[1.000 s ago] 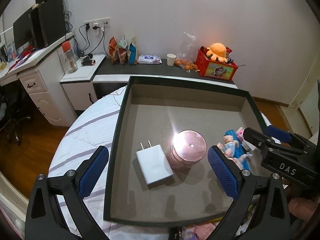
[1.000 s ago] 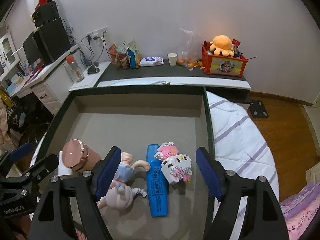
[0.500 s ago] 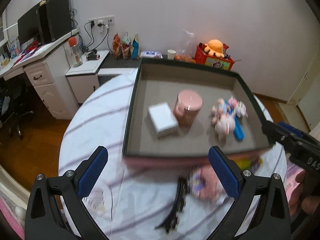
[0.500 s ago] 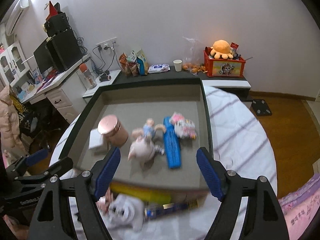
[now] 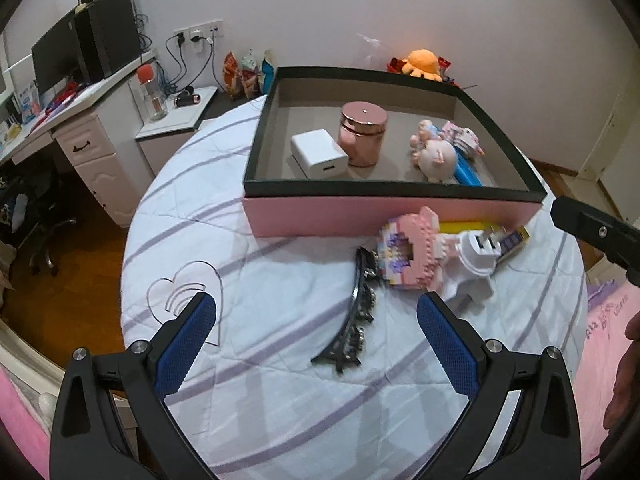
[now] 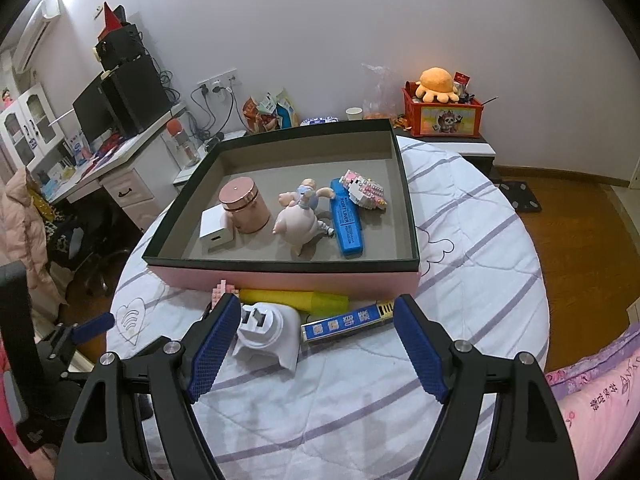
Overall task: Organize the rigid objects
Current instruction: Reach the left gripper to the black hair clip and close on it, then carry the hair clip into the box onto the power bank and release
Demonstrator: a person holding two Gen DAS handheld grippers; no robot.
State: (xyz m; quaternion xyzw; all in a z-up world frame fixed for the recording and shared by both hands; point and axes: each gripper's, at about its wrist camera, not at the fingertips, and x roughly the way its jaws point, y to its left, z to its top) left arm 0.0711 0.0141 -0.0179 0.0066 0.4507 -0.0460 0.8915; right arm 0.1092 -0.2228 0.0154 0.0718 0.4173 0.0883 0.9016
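Pink on its outer wall and dark green along its rim, the shallow box (image 6: 280, 280) sits on a round table under a white quilt with lilac stripes (image 6: 480, 280). Inside lie a white charger cube (image 6: 216, 229), a rose-gold jar (image 6: 244, 206), a pig figurine (image 6: 298, 220), a blue marker (image 6: 347, 222) printed "POINTLINER" and a small brick-built toy (image 6: 364, 190). Just outside the near wall lie a pink brick model (image 5: 412, 256), a black hair clip (image 5: 356, 308), a white plug adapter (image 6: 266, 330), a yellow tube (image 6: 294, 300) and a blue box with white characters too small to read (image 6: 344, 322). A second ago both cameras looked straight down into the box; both have since pulled back, so the loose pieces in front of it have come into sight. The left gripper (image 5: 316, 346) stands wide apart with nothing between its pads, the hair clip just ahead of it. The right gripper (image 6: 314, 346) is likewise spread wide and holds nothing; the plug adapter lies just beside its left pad and the blue box ahead between the tips.
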